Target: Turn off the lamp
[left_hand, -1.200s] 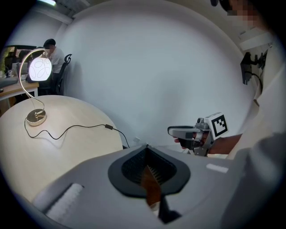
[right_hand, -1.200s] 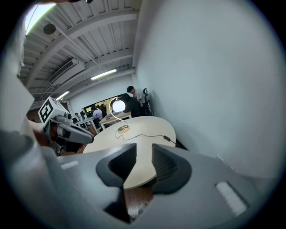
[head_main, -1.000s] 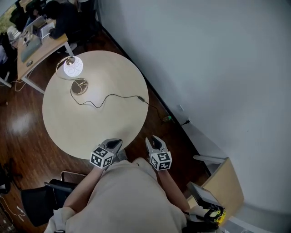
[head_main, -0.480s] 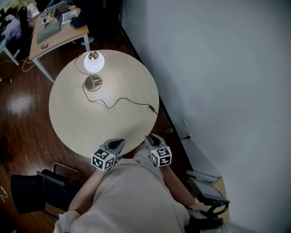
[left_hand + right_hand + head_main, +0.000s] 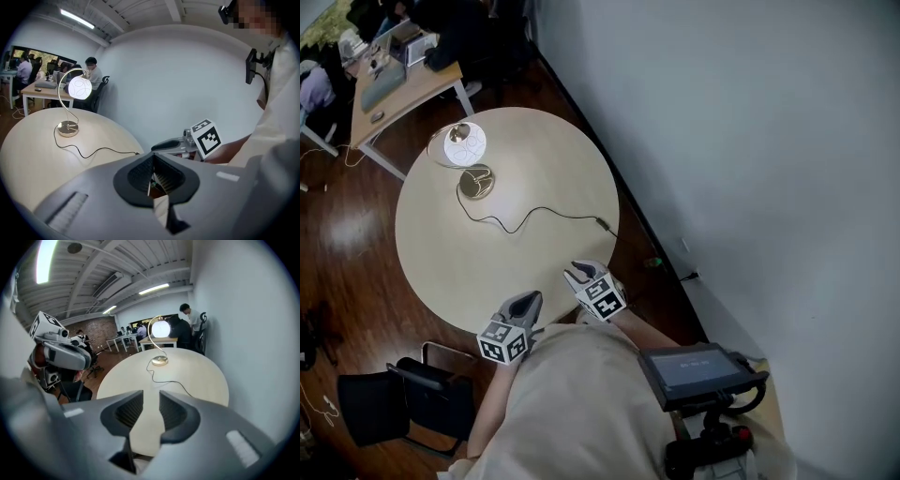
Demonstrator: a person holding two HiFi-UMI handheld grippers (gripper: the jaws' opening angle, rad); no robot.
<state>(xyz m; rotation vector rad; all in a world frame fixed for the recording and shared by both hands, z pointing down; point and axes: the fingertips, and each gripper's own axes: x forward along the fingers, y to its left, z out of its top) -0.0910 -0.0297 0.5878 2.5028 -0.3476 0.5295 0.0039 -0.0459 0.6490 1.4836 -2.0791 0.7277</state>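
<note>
The lamp stands lit at the far side of the round table (image 5: 544, 159), with a glowing white globe (image 5: 464, 143) on a curved stem above a brass base (image 5: 475, 182). Its black cord (image 5: 534, 214) snakes to the table's right edge. Both grippers hover at the near edge, far from the lamp. My left gripper (image 5: 525, 302) has its fingertips together and holds nothing. My right gripper (image 5: 578, 273) is open and empty, just over the table's rim. The lamp's globe (image 5: 79, 88) shows in the left gripper view, and the globe (image 5: 161, 328) in the right gripper view.
A grey wall (image 5: 750, 141) runs close along the table's right side. A black chair (image 5: 403, 403) stands at the near left. Desks with seated people (image 5: 384, 66) lie beyond the table. A small screen on a mount (image 5: 698, 367) hangs by my right side.
My right gripper has swung left and forward, from beside the table to over its near rim. The left gripper has shifted slightly. The lamp is still lit.
</note>
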